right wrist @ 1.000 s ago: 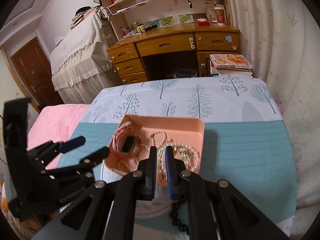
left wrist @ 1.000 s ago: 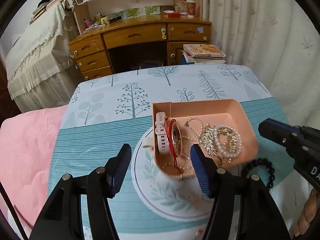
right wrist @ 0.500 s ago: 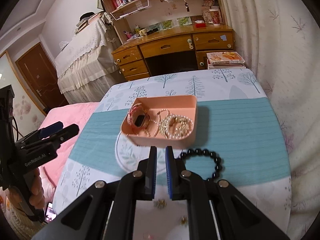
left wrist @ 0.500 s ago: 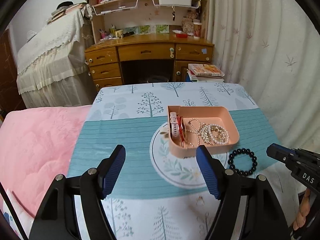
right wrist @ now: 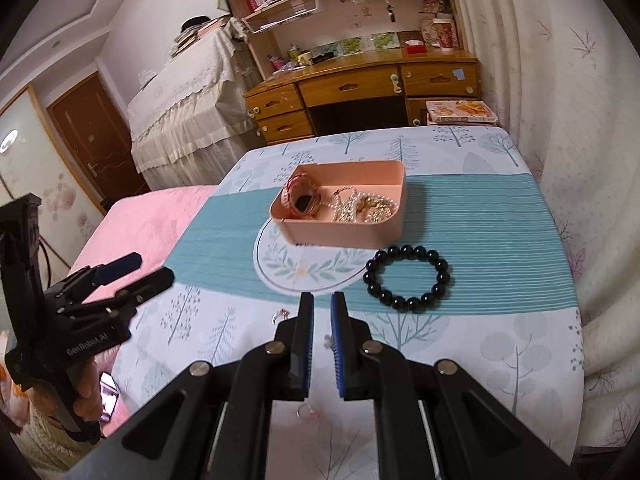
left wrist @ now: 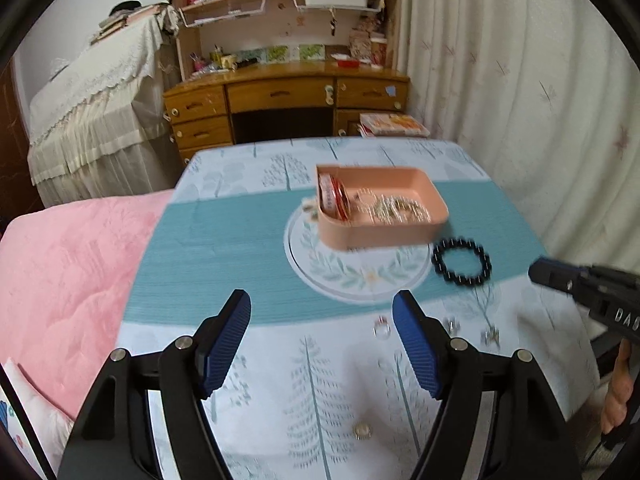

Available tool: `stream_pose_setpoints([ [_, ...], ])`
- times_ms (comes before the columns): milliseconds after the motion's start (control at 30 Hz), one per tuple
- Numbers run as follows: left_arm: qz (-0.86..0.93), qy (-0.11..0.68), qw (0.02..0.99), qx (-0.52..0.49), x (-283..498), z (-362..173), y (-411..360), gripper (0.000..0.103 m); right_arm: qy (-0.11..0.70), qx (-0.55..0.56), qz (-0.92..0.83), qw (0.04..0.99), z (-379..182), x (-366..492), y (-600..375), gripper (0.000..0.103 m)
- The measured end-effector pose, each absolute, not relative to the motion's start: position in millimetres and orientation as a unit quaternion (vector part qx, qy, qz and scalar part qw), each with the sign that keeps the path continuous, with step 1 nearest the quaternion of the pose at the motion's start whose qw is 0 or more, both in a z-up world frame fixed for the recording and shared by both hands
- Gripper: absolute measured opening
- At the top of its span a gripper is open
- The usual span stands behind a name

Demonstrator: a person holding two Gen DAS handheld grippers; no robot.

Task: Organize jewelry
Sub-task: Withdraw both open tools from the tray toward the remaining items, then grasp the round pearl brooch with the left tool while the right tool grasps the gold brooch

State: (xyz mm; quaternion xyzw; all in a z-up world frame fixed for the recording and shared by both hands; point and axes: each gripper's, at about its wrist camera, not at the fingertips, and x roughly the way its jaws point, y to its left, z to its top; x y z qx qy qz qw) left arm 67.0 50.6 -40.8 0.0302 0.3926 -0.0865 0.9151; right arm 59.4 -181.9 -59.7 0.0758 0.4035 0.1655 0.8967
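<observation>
Your left gripper (left wrist: 321, 322) is spread wide above the near end of the table (right wrist: 500, 340), nothing between its pads. Your right gripper (right wrist: 321, 316) is pressed nearly together, a thin gap showing, and it's empty too. The pink tray (right wrist: 344, 236) sits mid-table, partly on the round leaf print, with a watch (right wrist: 302, 202) and red bangle at its left end and pearls (right wrist: 364, 208) heaped to the right. The black bead bracelet (right wrist: 408, 278) lies flat on the teal stripe, just beside the tray's near right corner, apart from both grippers. Small rings (left wrist: 382, 326) are scattered on the white cloth close to your fingertips. One more ring (right wrist: 306, 411) lies under your right gripper.
</observation>
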Motion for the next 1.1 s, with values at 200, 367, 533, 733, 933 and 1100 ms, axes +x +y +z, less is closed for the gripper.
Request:
stream_pose_setpoints([
  [200, -0.119, 0.421, 0.898, 0.04, 44.0, -75.3, 48.6, 0.072, 0.421, 0.068, 0.181, 0.886, -84.0, 50.6, -177.5, 0.01],
  [367, -0.157, 0.419, 0.891, 0.072, 23.8, -97.9, 49.5, 0.072, 0.44, 0.07, 0.191, 0.875, -110.9, 43.4, -176.6, 0.01],
  [533, -0.172, 0.424, 0.885, 0.088, 11.5, -119.2, 53.9, 0.072, 0.466, 0.069, 0.185, 0.862, -130.6, 36.6, -176.6, 0.01],
  [733, -0.187, 0.429, 0.878, 0.102, 6.8, -138.9, 52.9, 0.07, 0.478, 0.061, 0.202, 0.853, -142.6, 24.9, -173.4, 0.01],
  [933, -0.204, 0.428, 0.873, 0.117, 5.6, -144.5, 49.1, 0.057, 0.47, 0.058, 0.21, 0.855, -140.5, 21.0, -171.8, 0.01],
  [1100, -0.21, 0.44, 0.864, 0.127, 6.9, -153.7, 46.7, 0.044, 0.471, 0.067, 0.21, 0.854, -142.3, 23.4, -175.1, 0.01],
])
